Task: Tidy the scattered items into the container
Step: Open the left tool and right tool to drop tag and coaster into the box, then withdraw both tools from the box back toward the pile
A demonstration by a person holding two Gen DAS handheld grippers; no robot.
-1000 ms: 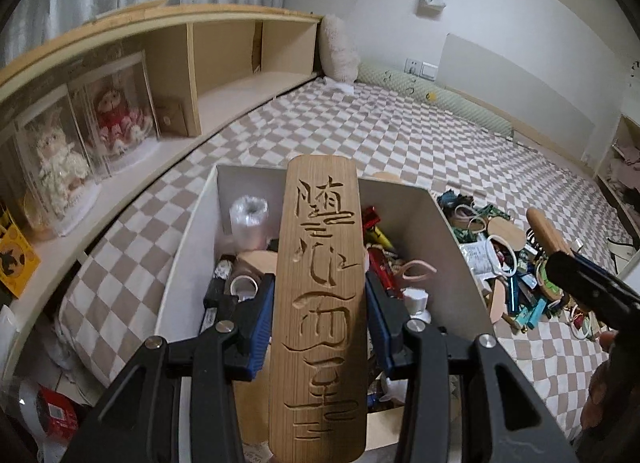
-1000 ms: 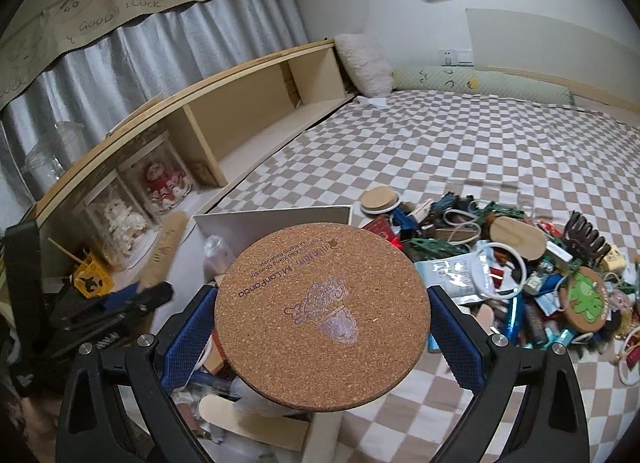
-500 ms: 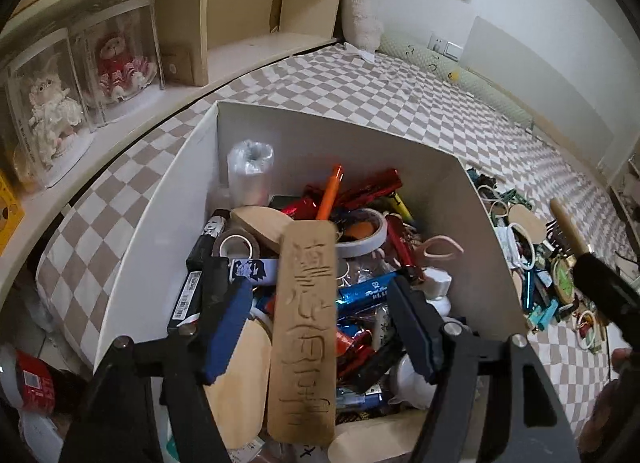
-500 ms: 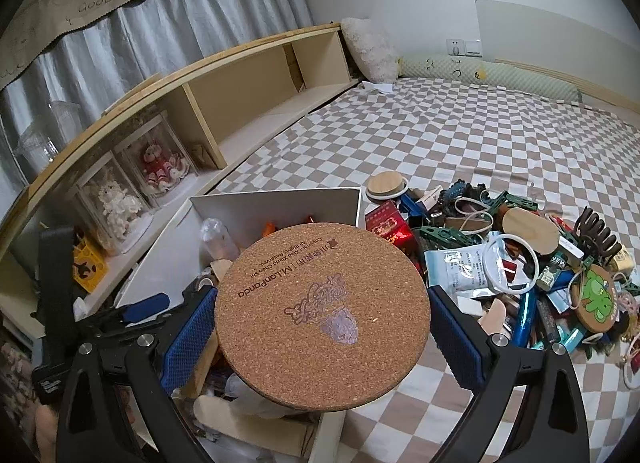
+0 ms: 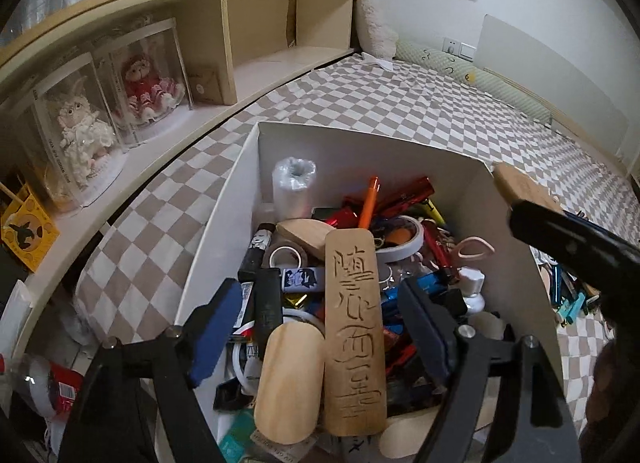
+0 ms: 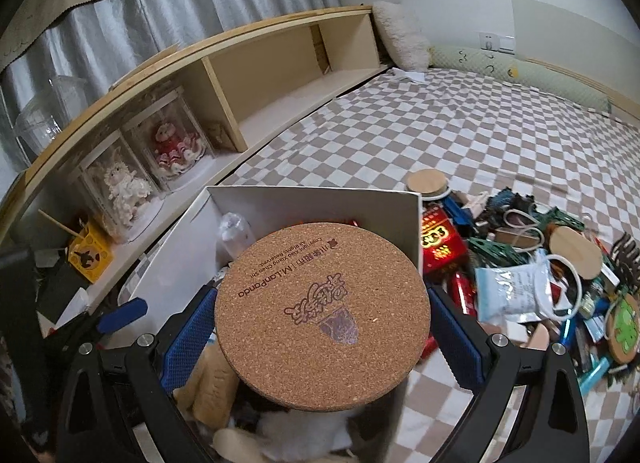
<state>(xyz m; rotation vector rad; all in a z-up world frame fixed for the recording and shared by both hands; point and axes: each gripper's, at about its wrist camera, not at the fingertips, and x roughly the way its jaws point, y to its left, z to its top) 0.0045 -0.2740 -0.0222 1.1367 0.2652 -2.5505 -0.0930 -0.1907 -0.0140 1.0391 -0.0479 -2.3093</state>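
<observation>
A white box (image 5: 216, 223) on the checkered bed holds several items. A carved wooden plaque (image 5: 354, 331) lies loose on top of them. My left gripper (image 5: 324, 323) is open above the box, its blue pads (image 5: 216, 327) apart from the plaque. My right gripper (image 6: 322, 319) is shut on a round cork coaster (image 6: 322, 315), held level over the white box (image 6: 320, 203). The right gripper also shows at the right of the left wrist view (image 5: 568, 247).
A pile of scattered items (image 6: 540, 267) lies on the checkered bedspread (image 6: 460, 131) right of the box, among them a red packet (image 6: 440, 243) and wooden discs. A wooden shelf (image 5: 240, 43) with boxed dolls (image 5: 116, 111) runs along the left.
My left gripper opened and let go of the carved plaque, which now lies in the box. My right gripper carried the cork coaster over the box.
</observation>
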